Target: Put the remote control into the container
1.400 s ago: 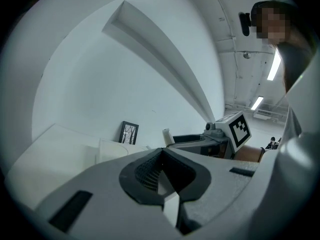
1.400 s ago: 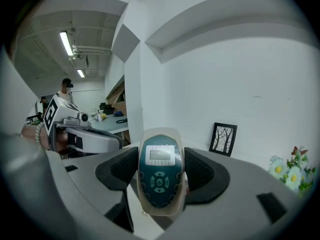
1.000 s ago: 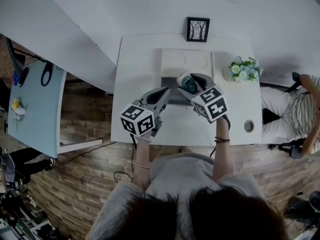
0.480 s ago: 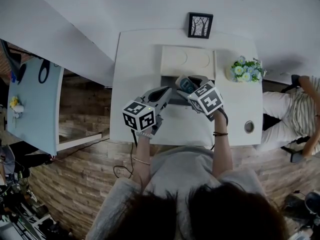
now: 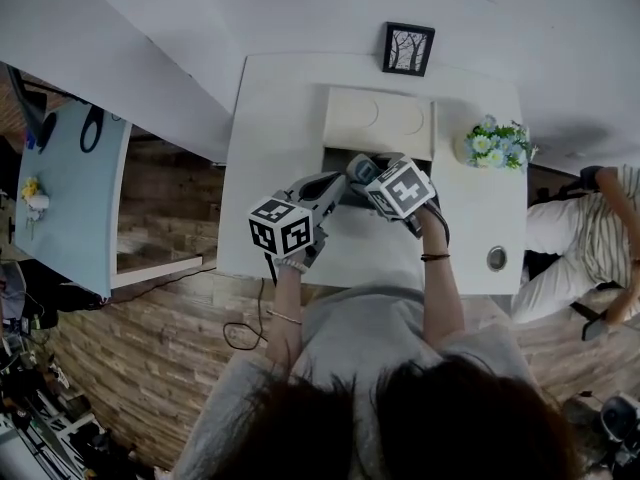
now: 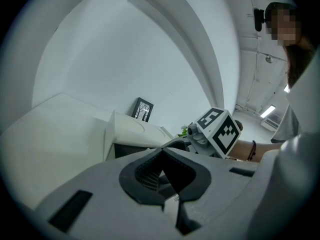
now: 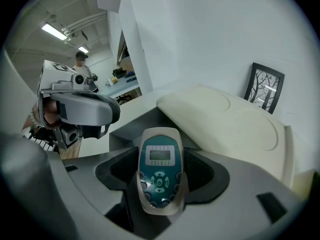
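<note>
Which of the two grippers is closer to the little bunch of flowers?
Right. The right gripper, shut on the remote control, is left of the flowers; the left gripper sits farther left, beyond it.

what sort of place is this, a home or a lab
Likely an office or lab dressed as a home: white table with framed picture and flowers, ceiling strip lights, another desk alongside.

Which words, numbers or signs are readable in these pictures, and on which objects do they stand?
None can be read.
The remote control: print by its screen and buttons is too small and blurred.
The marker cubes: only black-and-white square patterns, no letters.
The framed picture: a tree drawing, no words.
</note>
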Tool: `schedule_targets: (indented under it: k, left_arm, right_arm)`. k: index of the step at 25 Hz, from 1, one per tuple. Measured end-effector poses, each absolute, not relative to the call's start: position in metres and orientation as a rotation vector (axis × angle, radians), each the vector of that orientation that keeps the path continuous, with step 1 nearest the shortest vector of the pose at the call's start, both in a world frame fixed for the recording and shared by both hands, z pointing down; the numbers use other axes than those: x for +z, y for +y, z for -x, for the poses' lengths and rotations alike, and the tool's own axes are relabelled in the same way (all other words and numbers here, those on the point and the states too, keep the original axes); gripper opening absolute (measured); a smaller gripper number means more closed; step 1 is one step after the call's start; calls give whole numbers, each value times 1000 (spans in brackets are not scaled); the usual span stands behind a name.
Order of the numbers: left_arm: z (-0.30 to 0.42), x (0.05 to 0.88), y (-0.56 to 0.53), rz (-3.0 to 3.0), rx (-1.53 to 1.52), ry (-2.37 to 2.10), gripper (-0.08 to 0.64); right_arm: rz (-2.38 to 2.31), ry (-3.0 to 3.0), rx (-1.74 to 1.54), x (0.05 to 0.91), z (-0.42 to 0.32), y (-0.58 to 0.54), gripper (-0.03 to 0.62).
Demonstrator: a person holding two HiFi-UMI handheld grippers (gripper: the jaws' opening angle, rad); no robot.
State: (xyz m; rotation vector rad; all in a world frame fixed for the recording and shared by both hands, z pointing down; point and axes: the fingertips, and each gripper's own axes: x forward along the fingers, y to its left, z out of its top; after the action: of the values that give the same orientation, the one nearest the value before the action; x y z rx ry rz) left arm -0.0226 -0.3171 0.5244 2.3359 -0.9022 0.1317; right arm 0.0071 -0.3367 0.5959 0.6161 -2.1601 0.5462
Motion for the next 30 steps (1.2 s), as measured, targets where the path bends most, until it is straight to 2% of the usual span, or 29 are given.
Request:
schedule_targets:
  k: [11, 30]
  left_arm:
    - [27, 530, -313, -2309, 138, -927, 3]
    - [28, 532, -314, -2305, 137, -920, 3]
  right_arm:
    - [-628, -1999, 534, 627, -10, -336, 285]
    - [-636, -2000, 460, 629, -6, -337, 286]
